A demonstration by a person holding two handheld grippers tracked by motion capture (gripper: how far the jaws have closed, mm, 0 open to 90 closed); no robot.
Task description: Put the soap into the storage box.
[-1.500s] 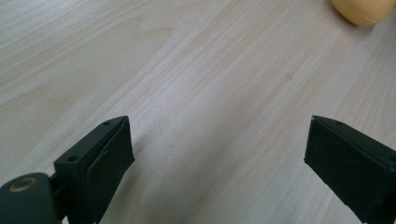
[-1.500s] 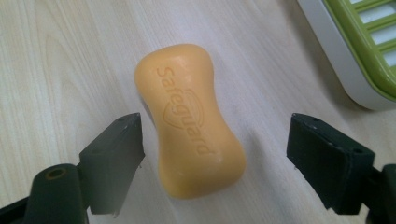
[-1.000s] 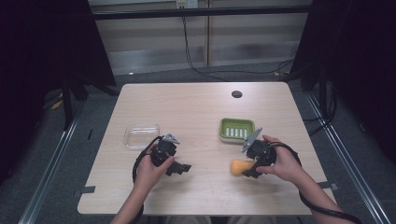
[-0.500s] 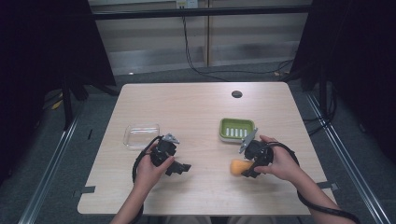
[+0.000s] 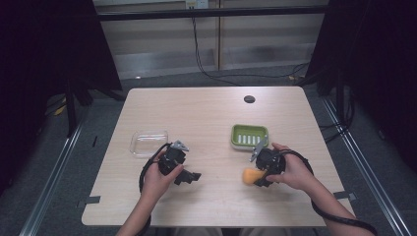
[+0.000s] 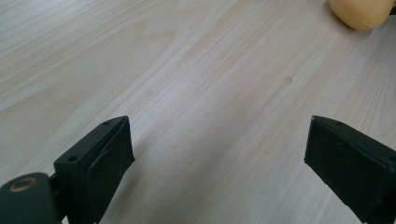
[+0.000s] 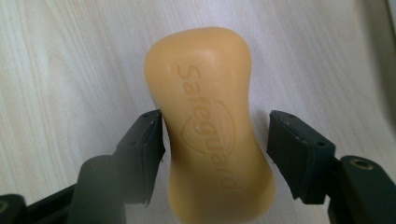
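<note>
Your right gripper (image 5: 256,178) is sitting at about 4 o'clock on the table (image 5: 206,113), jaws straddling the orange soap bar (image 7: 210,126). Its jaws have just been closing. In the right gripper view the left pad is touching the bar's side, while the right pad is standing just off it with a thin gap, so you're not clamping it yet. The soap is lying flat on the wood, embossed face up, long axis running along the jaws. The green soap dish (image 5: 250,136) is lying just beyond that gripper, toward 12 o'clock from it. Your left gripper (image 5: 189,175) is resting around 7 o'clock, jaws gaping wide over bare tabletop, nothing between them. The clear plastic container (image 5: 148,142) is sitting at roughly 10 o'clock from it, near but apart.
</note>
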